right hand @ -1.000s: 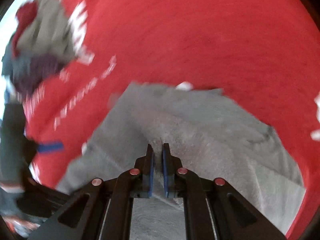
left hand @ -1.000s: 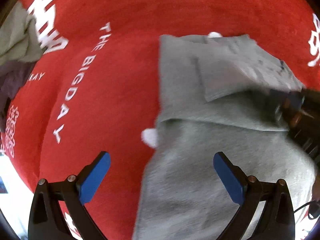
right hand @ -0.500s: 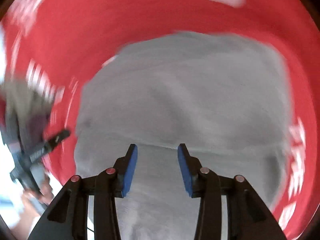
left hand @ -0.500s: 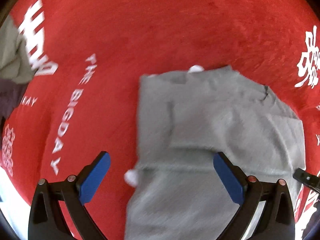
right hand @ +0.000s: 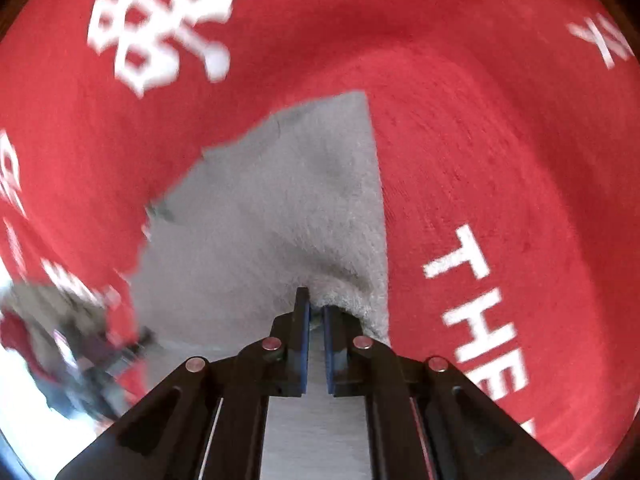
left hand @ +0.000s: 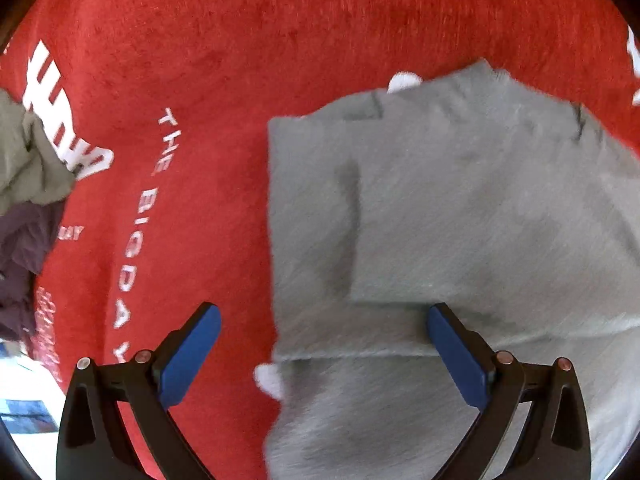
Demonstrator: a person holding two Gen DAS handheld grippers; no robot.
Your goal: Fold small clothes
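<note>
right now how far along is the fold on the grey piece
Partly done. The grey garment lies on the red cloth with flaps already laid over its middle. In hand: the right gripper has just closed and pinches an edge of the garment, which bunches at its fingers. The left gripper is open above the garment's lower left edge. Left: the final fold, plus the heap of clothes at the side.

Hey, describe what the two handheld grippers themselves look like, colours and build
Both match: the left gripper and right gripper have black, angular frames with cut-out slots, flat blue pads lining the fingers, and small round coppery-silver rivets on top. No cables or markings show.
</note>
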